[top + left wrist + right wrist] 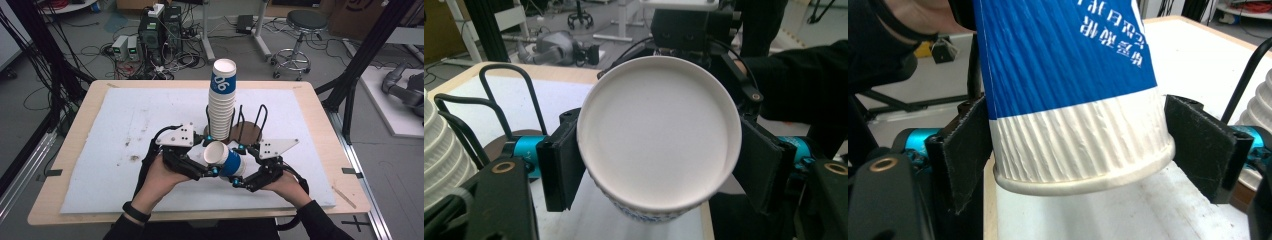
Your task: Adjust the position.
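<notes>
High view: the bench (75,150) is pale wood under a white mat (125,150) marked with brown stains at its left. Around it lie a grey floor (60,65) strewn with cables, electronics boxes (150,35) at far left and a stool (300,35) at far right. On the mat's far middle a tall stack of cups (221,102) stands in a dark round holder (247,132) with black wire loops. Near of the stack a single cup (225,159) lies on its side above the mat, held between both grippers; it is ribbed paper, blue-banded with white print, white at the rim, its open mouth turned left.

The left hand-held gripper (207,169) has its jaws at either side of the cup's mouth, pinching the rim, as the left gripper view shows (659,170). The right hand-held gripper (239,181) pinches the cup too; in the right gripper view (1075,145) its pads press the white ribbed band just above the rolled rim.
</notes>
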